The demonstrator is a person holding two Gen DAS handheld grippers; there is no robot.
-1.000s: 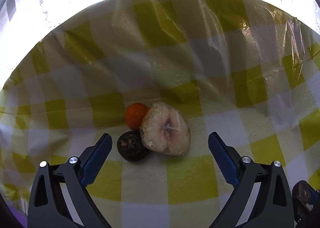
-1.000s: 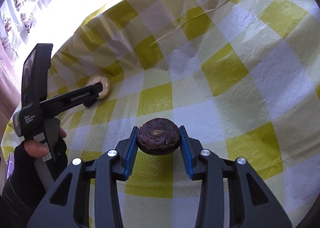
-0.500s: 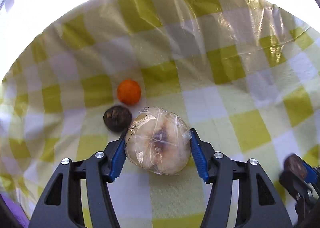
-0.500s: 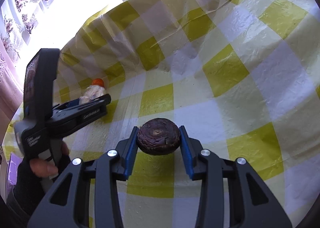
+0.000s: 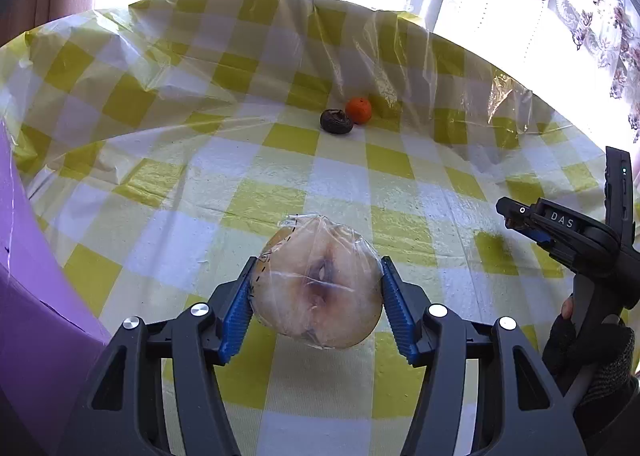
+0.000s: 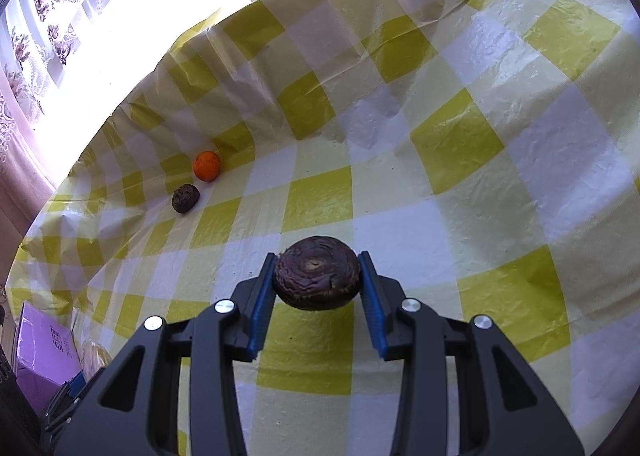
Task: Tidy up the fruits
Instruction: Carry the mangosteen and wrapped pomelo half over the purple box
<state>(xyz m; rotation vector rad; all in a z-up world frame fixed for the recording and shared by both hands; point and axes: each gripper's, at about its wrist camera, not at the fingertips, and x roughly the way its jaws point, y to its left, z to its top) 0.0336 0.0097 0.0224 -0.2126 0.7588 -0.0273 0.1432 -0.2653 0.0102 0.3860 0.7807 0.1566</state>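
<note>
Over the yellow-and-white checked desk (image 5: 336, 176), a pale round fruit wrapped in clear plastic (image 5: 318, 282) was pinched between the blue pads of the left tongs (image 5: 316, 304) and was held up off the cloth. A dark wrinkled fruit (image 6: 316, 278) was pinched the same way in the right tongs (image 6: 318, 288), also lifted clear of the desk. Far back on the cloth, near the rumpled edge, a small orange fruit (image 5: 359, 110) and another small dark fruit (image 5: 336, 121) were seen lying just beside each other. A purple box (image 5: 36, 276) was seen at the left side of the left view, and a gloved hand (image 5: 588, 348) was seen holding the right tool. No bowl or tray for the fruit could be seen. The step in hand was judged to be carrying both fruits to where they belonged. To do it well, the wrapped fruit should be squeezed gently, since the plastic looked slippery and the fruit looked soft. It should be kept level and moved slowly so it would not slide out. The dark fruit should be kept well apart from it, so the two tools would not be bumped together. Each fruit should be set down on the cloth before the pads were spread.
</note>
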